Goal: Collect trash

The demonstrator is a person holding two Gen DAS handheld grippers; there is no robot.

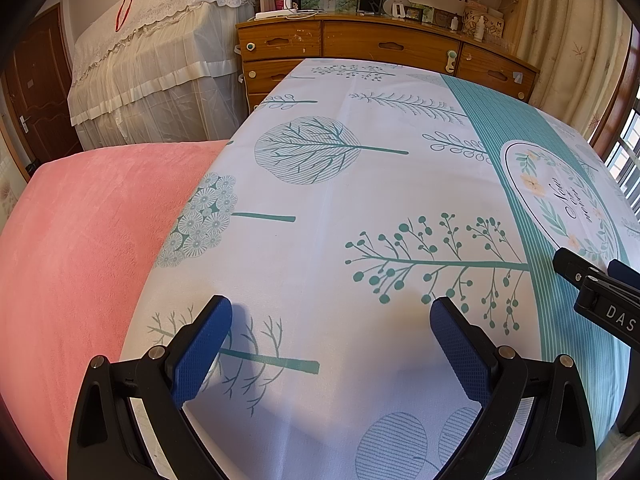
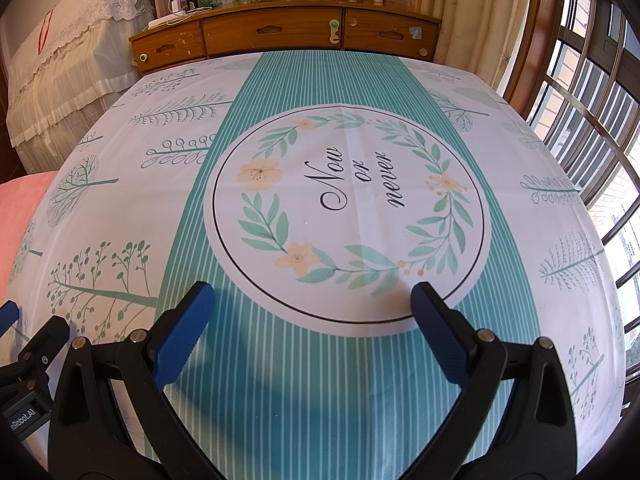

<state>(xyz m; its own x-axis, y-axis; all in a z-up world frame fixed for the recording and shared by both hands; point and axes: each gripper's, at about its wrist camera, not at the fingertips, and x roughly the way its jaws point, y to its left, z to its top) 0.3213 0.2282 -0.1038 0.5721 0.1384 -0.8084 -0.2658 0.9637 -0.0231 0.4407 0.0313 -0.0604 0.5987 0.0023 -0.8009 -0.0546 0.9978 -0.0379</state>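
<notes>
No trash shows in either view. My left gripper [image 1: 331, 310] is open and empty, low over the white, tree-printed part of the tablecloth [image 1: 320, 184]. My right gripper [image 2: 313, 296] is open and empty, low over the teal stripe near the round "Now or never" wreath print [image 2: 344, 216]. The right gripper's black body shows at the right edge of the left wrist view [image 1: 600, 292]. The left gripper's body shows at the lower left edge of the right wrist view [image 2: 28, 356].
A pink blanket [image 1: 80, 248] lies left of the table. A wooden dresser [image 1: 360, 44] with small items on top stands behind the table. A lace-covered bed [image 1: 152, 68] is at back left. Curtains [image 2: 472, 12] and a barred window [image 2: 592, 120] are on the right.
</notes>
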